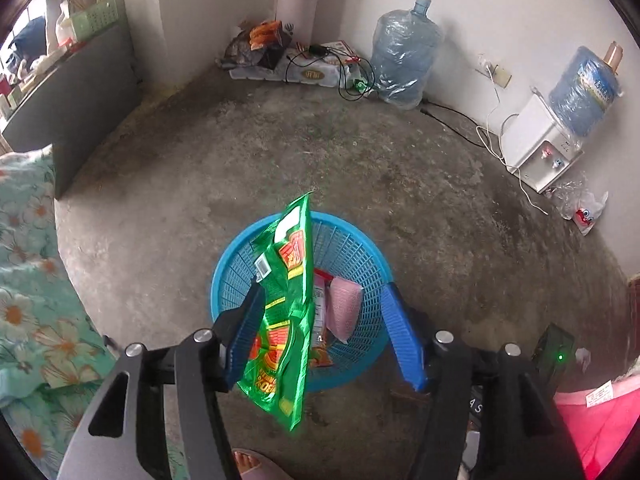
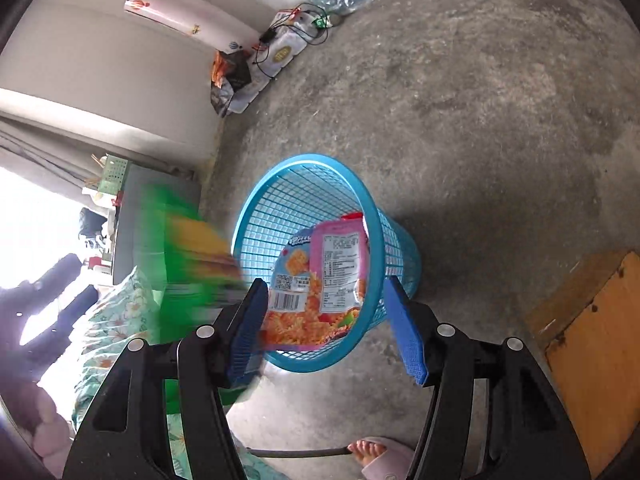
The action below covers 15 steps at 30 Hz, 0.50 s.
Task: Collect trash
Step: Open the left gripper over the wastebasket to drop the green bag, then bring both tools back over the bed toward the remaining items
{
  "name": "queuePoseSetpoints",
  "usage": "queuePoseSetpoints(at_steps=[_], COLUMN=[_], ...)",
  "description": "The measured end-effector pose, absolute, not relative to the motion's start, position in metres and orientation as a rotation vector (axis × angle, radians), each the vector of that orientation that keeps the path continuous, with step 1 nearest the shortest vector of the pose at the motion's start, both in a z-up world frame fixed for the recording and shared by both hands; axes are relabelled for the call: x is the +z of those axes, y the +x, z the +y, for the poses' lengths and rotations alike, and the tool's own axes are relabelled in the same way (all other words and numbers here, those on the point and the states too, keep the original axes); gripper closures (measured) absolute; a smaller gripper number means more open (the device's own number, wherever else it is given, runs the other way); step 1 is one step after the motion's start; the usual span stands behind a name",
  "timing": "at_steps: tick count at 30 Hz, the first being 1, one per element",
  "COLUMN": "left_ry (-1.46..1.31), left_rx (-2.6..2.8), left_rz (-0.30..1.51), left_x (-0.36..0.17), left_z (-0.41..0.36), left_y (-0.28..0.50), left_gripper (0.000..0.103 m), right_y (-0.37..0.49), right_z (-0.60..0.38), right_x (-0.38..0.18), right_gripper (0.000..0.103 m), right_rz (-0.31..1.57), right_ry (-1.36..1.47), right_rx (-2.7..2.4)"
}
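A blue mesh basket [image 1: 352,240] stands on the concrete floor, with a pink packet [image 1: 344,308] and a red wrapper inside. My left gripper [image 1: 324,320] is open above it. A green snack bag [image 1: 284,312] hangs in the air beside its left finger [image 1: 244,328], over the basket's near rim; I cannot tell whether it touches the finger. My right gripper [image 2: 324,316] is open over the same basket [image 2: 384,240], where a pink and orange snack packet [image 2: 320,276] lies. The green bag shows as a blur at the left of the right wrist view [image 2: 188,256].
Two water jugs [image 1: 404,56] and a white dispenser [image 1: 536,152] stand along the far wall with cables [image 1: 492,140]. A floral bedsheet [image 1: 28,280] is at the left, a wooden box [image 2: 596,340] at the right. A sandalled foot [image 2: 376,456] is near the bottom.
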<state>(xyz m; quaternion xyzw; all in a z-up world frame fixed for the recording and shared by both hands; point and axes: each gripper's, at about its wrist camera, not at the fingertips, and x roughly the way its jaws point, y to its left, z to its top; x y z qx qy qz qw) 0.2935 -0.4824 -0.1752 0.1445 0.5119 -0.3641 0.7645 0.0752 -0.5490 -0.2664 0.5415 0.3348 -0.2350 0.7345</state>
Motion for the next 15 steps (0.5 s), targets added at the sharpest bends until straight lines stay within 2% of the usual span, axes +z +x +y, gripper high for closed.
queuePoseSetpoints(at_steps=[4,11,15], left_ry=[0.161,0.019,-0.007], left_rx=[-0.78,-0.827,-0.852], left_rz=[1.163,1.05,0.979], left_x=[-0.159,-0.072,-0.025], left_z=[-0.463,-0.397,-0.343], left_y=[0.3,0.295,0.278], left_gripper=[0.041,0.039,0.037], right_y=[0.075,0.069,0.082], right_z=[-0.55,-0.551,-0.55], right_x=[-0.268,-0.253,-0.226], right_gripper=[0.045,0.046,0.062], right_rz=[0.735,0.69,0.667], right_ry=[1.191,1.164,1.055], right_rx=[-0.513,-0.555,-0.547])
